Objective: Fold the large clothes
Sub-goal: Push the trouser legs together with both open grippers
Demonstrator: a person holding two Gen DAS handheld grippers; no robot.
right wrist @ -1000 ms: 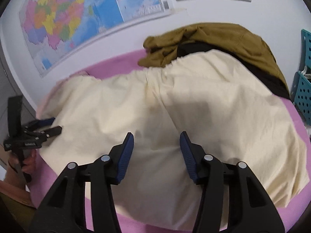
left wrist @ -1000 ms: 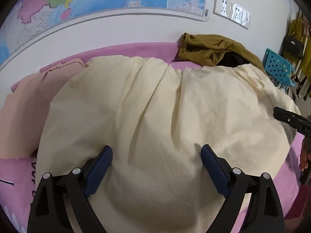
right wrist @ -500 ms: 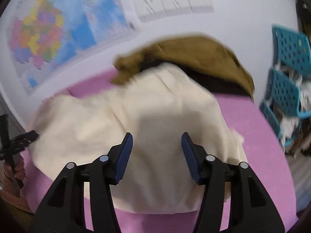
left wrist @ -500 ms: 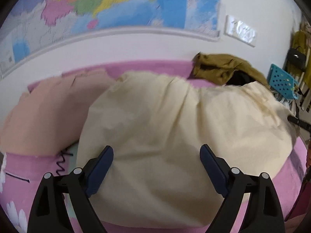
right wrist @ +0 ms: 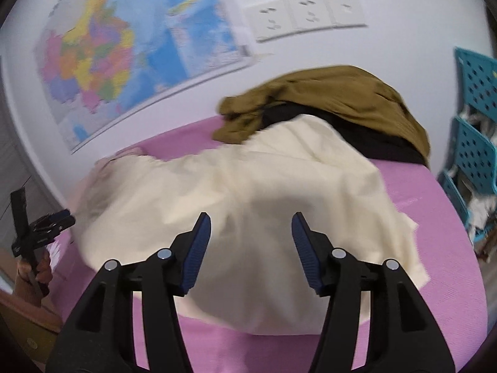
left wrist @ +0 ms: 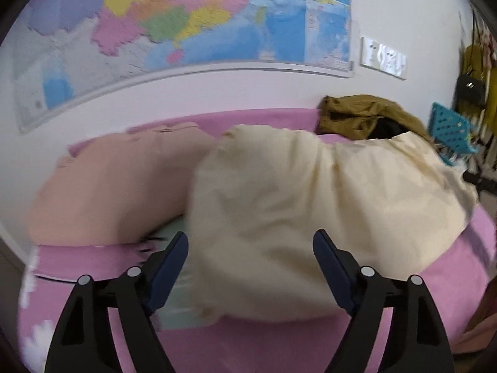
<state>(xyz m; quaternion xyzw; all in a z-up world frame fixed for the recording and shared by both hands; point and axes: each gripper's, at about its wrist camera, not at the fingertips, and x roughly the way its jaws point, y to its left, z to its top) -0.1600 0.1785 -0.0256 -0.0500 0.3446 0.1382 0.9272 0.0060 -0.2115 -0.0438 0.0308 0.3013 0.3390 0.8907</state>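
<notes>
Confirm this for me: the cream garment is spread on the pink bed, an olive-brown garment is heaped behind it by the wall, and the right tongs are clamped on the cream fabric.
Not quite. The right tongs grip nothing: the right wrist view shows them apart and opening above the cream garment, nothing pinched. The rest holds: it lies on the pink bed, the olive-brown garment behind it.

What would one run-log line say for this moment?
left gripper: closing, empty | right gripper: opening, empty | cream garment: spread on pink bed, unheld

We see our left gripper (left wrist: 250, 244) and right gripper (right wrist: 251, 227): black plastic arms, silver rivets, ribbed dark-blue pads (right wrist: 198, 242).
</notes>
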